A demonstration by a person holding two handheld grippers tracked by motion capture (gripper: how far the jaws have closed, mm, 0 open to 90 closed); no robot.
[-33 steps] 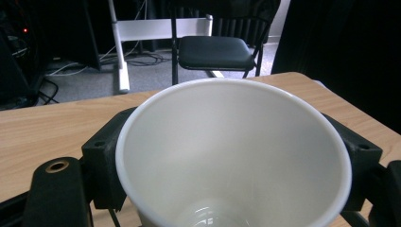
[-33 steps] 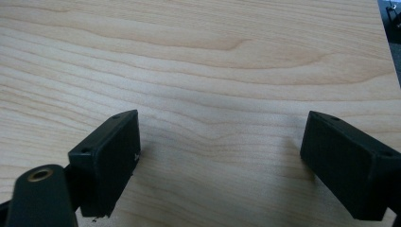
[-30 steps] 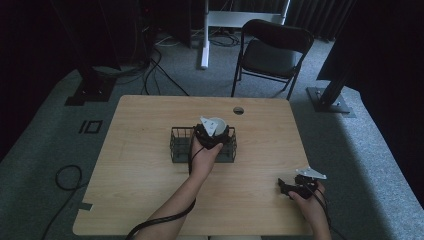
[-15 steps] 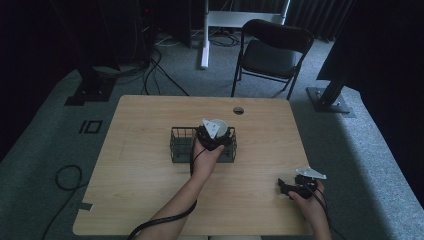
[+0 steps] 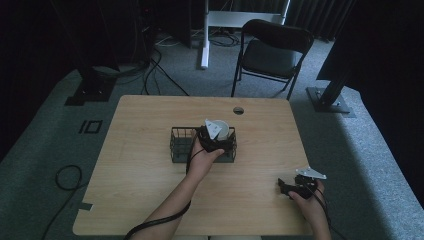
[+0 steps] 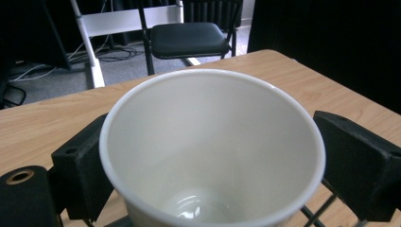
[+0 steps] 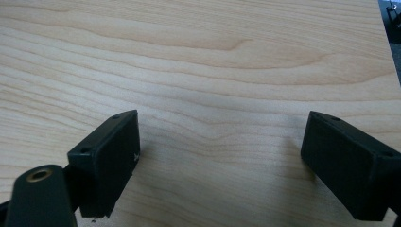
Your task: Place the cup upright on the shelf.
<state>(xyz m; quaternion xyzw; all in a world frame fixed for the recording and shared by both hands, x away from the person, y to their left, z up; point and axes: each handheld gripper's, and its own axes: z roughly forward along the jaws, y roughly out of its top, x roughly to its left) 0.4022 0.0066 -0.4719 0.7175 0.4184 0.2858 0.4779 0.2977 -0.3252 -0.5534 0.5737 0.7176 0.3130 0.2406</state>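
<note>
My left gripper [image 5: 214, 136] stands over the wire basket [image 5: 180, 145], its jaws just opened around the white cup [image 6: 213, 156] — rim and wire walls hem it in, leaving twelve o'clock free. My right gripper [image 5: 292, 188] has bare table [image 5: 150, 175] from nine to twelve — nothing between its jaws.

High view: fixed overhead at the near edge of the table [image 5: 150, 165], facing forward and down, taking in the whole tabletop and a chair [image 5: 270, 52] beyond the far edge. Left gripper view: very close over a white cup [image 6: 213, 151], facing the same chair [image 6: 189, 40]. Right gripper view: close above bare tabletop [image 7: 213, 61], near the right edge.
</note>
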